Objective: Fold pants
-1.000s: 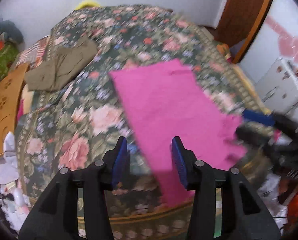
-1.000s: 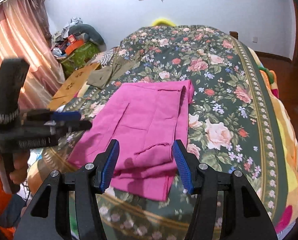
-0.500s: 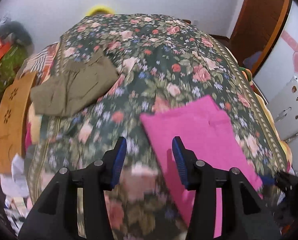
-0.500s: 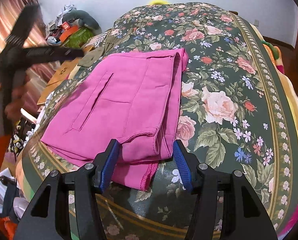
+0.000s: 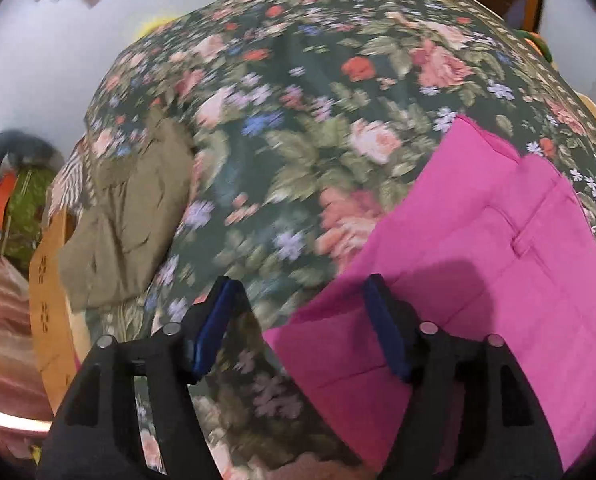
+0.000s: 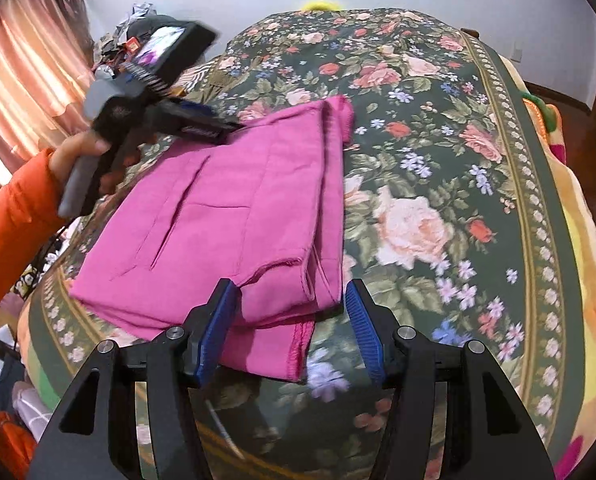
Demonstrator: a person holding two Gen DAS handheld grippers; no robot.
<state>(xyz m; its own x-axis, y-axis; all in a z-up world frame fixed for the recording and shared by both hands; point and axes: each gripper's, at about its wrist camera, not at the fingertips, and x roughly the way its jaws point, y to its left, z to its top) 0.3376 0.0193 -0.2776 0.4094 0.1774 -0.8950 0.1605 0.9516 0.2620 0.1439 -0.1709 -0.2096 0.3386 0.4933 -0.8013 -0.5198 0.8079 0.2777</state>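
Folded pink pants (image 6: 225,220) lie flat on the floral bedspread (image 6: 438,128). My right gripper (image 6: 289,320) hovers open just above their near hem; the hem corner shows between the fingers, untouched. My left gripper (image 5: 300,320) points down over the pants' (image 5: 478,260) far left edge. Its jaws are opening, with the fabric edge below the gap and no pad pressing on it. In the right wrist view the left gripper (image 6: 221,130) is held by a hand in an orange sleeve (image 6: 13,216).
Folded olive pants (image 5: 125,220) lie at the bed's left side by a striped cloth. A wooden board (image 5: 45,300), pink curtains (image 6: 25,72) and clutter stand left of the bed. The bedspread (image 5: 318,120) beyond the pink pants is bare.
My left gripper swung across the bed to the pants' far left edge and its jaws widened. My right gripper sank closer to the near hem.
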